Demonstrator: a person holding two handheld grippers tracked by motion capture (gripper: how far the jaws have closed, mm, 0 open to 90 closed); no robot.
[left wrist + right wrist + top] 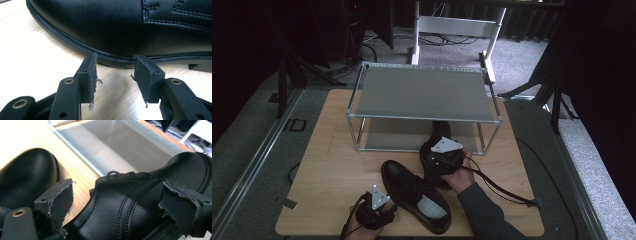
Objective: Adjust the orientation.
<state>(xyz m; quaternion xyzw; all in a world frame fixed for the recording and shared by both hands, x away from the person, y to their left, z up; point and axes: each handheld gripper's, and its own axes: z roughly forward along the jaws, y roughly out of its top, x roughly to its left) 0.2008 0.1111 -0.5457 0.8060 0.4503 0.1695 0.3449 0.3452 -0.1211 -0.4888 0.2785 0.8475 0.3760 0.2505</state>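
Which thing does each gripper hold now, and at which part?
Neither holds anything. The left gripper stands open beside one shoe's sole; the right gripper straddles the other shoe, pads apart.

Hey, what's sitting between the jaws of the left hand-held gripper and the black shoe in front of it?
Nothing: in the left gripper view the left hand-held gripper stands open, with bare wooden table up to the black shoe; its jaw tips nearly reach the sole's edge.

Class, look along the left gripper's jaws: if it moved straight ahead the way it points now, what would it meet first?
Most likely the side of the black shoe. The left gripper is open, nothing between its pads, and its tips sit right at the shoe's sole edge; whether they already touch is unclear.
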